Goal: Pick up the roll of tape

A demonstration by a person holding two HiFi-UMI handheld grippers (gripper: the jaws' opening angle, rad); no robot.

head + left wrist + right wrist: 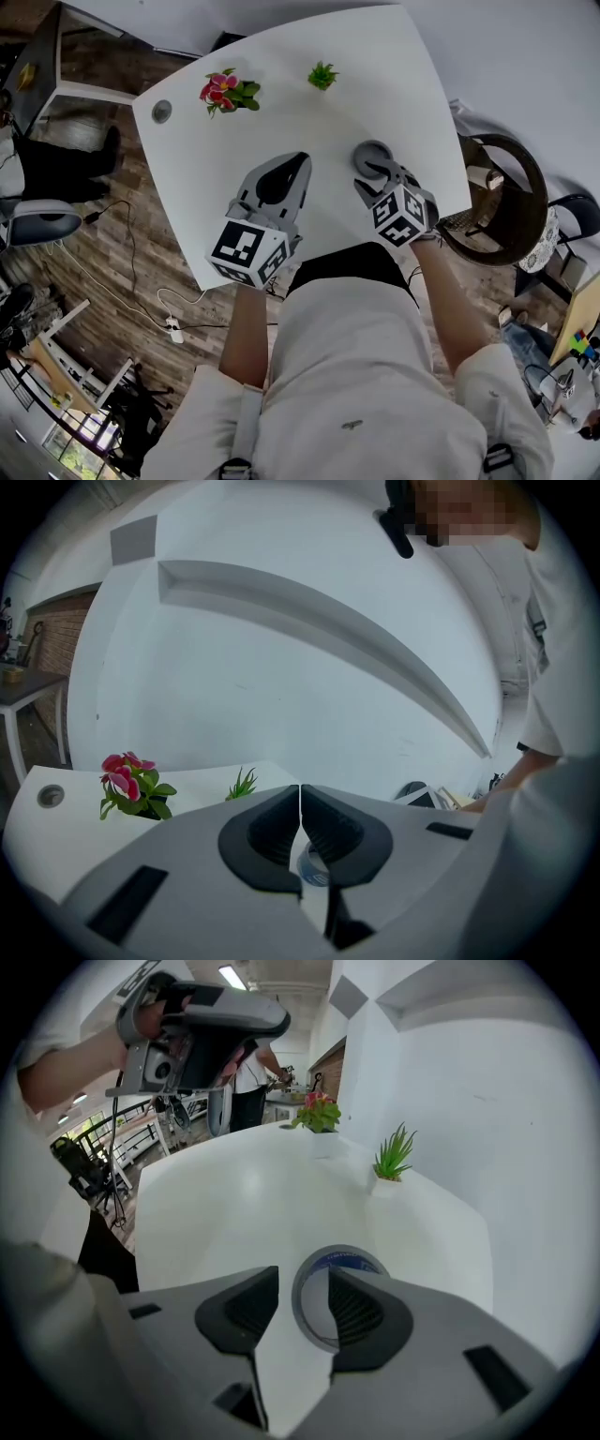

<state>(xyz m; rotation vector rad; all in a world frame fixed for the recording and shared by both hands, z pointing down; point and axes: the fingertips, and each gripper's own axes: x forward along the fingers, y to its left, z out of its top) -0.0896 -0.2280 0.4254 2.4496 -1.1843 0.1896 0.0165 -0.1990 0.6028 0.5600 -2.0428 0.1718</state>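
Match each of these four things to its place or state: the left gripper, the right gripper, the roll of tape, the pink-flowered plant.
Things:
1. left gripper
2. right gripper
3. roll of tape
4. pink-flowered plant

Places and states:
A. stands near the far edge of the table
B. jaws apart, one inside the roll's hole, one outside its wall
C. jaws together, nothing held
D. lies flat on the table

Pairs: 1-C, 2-B, 3-D, 4-A
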